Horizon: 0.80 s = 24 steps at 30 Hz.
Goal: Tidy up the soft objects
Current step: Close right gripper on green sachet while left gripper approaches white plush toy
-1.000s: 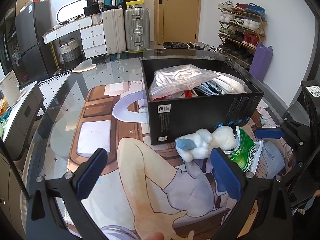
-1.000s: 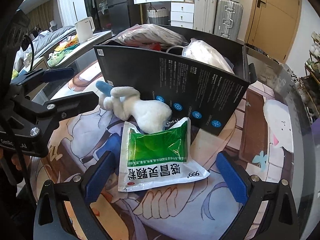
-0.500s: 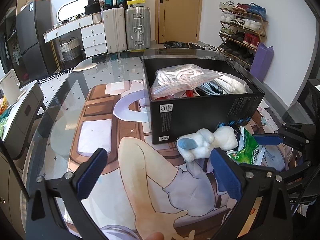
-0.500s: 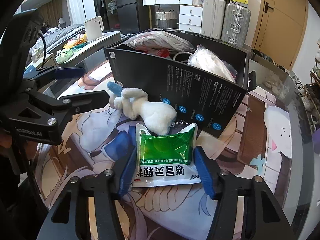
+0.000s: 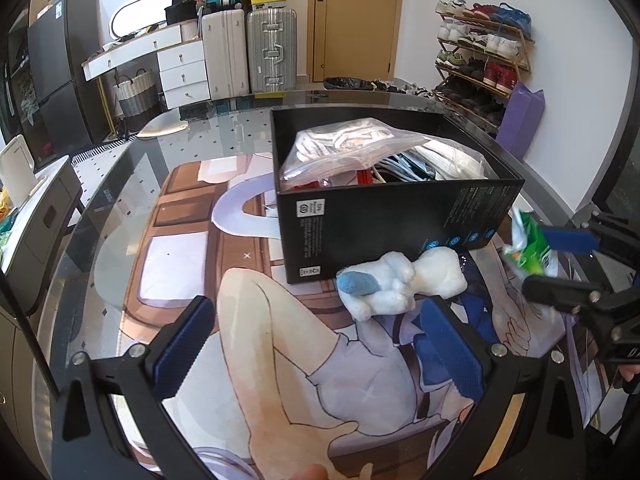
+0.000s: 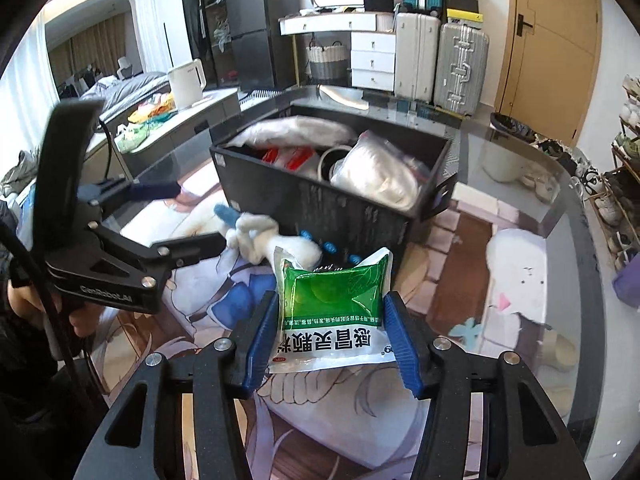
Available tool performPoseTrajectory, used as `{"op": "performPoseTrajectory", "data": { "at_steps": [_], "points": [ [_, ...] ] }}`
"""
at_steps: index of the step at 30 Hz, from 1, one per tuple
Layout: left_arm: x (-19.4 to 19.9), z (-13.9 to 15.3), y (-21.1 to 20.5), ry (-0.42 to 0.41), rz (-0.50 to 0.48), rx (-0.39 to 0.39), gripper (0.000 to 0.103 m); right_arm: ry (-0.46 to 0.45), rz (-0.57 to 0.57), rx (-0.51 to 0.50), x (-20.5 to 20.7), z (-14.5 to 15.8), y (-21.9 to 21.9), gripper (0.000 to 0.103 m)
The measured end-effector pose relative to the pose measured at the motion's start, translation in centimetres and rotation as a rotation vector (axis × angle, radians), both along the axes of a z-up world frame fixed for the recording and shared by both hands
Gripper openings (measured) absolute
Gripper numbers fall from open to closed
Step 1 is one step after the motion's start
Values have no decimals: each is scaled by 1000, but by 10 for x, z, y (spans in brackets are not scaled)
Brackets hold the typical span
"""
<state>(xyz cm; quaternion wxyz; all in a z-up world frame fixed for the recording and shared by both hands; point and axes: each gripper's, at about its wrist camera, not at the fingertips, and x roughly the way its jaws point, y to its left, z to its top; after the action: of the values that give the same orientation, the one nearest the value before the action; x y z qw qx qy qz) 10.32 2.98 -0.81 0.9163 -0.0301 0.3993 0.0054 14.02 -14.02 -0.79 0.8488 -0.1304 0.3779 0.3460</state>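
Currently the black box (image 6: 332, 208), already part-filled with bagged soft items, sits on the glass table (image 5: 120, 184), directly ahead of the right gripper (image 6: 330, 334). Its jaws are closing on the green sachet (image 6: 332, 304), gripped across its width, lifted. White plush toy (image 5: 396, 280) lies against the box wall, nearer the left gripper (image 5: 320, 344), which is spread, empty.

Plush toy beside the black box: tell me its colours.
The plush toy is white with one blue tip, clearest in the left wrist view.
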Motion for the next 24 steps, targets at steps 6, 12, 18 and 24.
{"op": "performPoseTrajectory", "data": {
  "at_steps": [6, 12, 18, 24],
  "points": [
    [3, -3, -2, 22, -6, -21, 103, -12, -12, 25, 0, 10, -10, 54],
    [4, -7, -5, 34, -8, -39, 103, -29, -30, 52, 1, 20, -21, 54],
    [9, -9, -17, 51, -39, -38, 101, -38, -45, 70, 2, 26, -28, 54],
    [14, -9, -22, 59, -66, -46, 90, -40, -48, 74, 2, 27, -29, 54]
  ]
}}
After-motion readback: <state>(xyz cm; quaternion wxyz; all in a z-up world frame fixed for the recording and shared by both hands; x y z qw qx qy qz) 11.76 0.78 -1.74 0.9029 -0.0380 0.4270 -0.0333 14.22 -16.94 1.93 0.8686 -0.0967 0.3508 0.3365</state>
